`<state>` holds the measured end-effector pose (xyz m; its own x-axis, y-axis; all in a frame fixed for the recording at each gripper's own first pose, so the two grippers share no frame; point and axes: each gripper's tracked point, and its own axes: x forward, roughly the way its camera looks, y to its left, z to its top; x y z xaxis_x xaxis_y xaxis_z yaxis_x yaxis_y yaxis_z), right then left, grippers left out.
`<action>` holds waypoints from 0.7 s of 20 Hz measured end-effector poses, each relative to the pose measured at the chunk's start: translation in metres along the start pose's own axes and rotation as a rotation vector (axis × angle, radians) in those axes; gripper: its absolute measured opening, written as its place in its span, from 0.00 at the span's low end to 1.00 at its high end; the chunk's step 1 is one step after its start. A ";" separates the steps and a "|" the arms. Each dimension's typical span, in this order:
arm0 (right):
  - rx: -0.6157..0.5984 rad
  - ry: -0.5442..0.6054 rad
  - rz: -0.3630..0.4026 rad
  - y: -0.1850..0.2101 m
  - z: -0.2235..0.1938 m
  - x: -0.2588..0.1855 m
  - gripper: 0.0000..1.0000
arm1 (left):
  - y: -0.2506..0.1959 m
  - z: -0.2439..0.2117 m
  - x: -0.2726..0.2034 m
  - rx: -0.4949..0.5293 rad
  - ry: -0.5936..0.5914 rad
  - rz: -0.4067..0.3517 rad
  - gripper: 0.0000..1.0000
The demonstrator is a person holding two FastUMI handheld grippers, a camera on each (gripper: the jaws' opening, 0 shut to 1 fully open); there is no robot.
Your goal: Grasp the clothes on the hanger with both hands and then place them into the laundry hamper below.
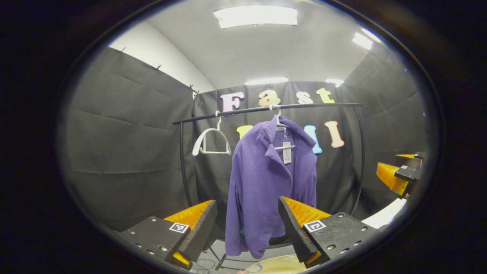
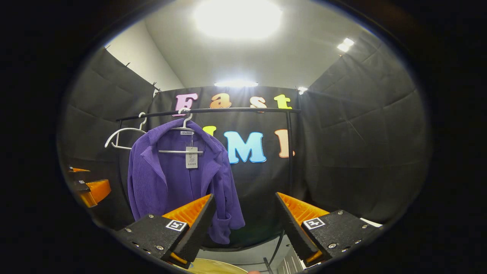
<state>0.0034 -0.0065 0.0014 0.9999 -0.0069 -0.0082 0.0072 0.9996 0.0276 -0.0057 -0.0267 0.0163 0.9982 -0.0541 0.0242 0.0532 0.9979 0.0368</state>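
Hanging far ahead from a white hanger (image 1: 282, 125) on the black rail (image 1: 266, 109): purple jacket (image 1: 266, 182), untouched. Left gripper (image 1: 247, 219) gaping wide, gripping nothing. Right gripper (image 2: 245, 215) likewise spread wide and empty. Dangling left of the jacket: spare hanger (image 1: 211, 140).

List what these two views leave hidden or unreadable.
- Laundry hamper: left gripper view, cut off by the bottom edge, just a pale rim; shape unclear.
- Tag on the purple jacket: right gripper view, print too small.
- Jacket hem: right gripper view, partly behind the right gripper, jaws apart.
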 end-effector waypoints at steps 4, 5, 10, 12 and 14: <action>0.019 -0.004 0.030 0.003 0.009 0.012 0.95 | -0.011 0.012 0.012 0.005 -0.011 -0.013 0.99; 0.024 -0.008 0.041 0.004 0.012 0.017 0.95 | -0.014 0.015 0.015 0.001 -0.015 -0.014 0.99; 0.053 -0.046 0.086 0.012 0.034 0.050 0.95 | -0.027 0.030 0.037 -0.024 -0.021 -0.009 0.93; 0.065 -0.055 0.108 0.017 0.040 0.066 0.95 | -0.030 0.035 0.048 -0.036 -0.022 -0.006 0.93; 0.077 -0.059 0.128 0.020 0.044 0.082 0.95 | -0.035 0.038 0.061 -0.052 -0.023 -0.001 0.99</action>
<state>0.0857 0.0117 0.0455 0.9915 0.1160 0.0592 -0.1216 0.9874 0.1012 0.0523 -0.0659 0.0548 0.9973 -0.0557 0.0472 0.0564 0.9983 -0.0147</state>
